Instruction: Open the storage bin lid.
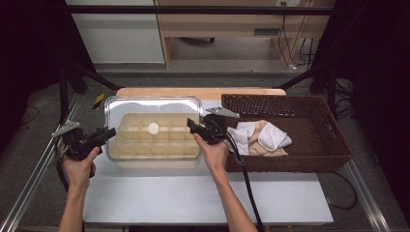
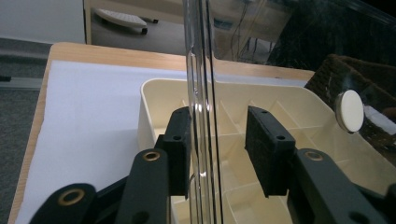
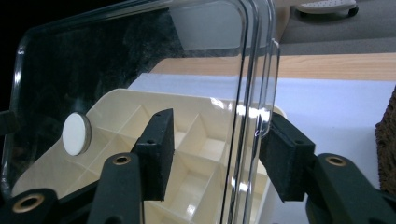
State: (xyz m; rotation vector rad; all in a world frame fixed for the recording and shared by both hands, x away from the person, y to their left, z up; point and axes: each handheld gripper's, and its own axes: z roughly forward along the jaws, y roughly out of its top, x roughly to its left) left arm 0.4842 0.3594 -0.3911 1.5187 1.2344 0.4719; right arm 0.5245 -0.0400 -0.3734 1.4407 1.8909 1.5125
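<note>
Here the clear lid (image 1: pixel 153 126) hangs over the cream divided box (image 1: pixel 159 145) mid-surface, long axis running left to right, one short end in each claw. Left claw (image 1: pixel 107 135) straddles its edge, pads half-wide, one touching; right claw (image 1: pixel 192 126) likewise, rim between the pads, grip unclear. Basket (image 1: pixel 309 159) with cloths (image 1: pixel 263 137) right. No readable writing.

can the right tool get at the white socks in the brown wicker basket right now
Probably not at once: the right tool has its jaws around the edge of the clear plastic lid over the cream divided box. The white socks lie uncovered in the brown wicker basket beside it.
</note>
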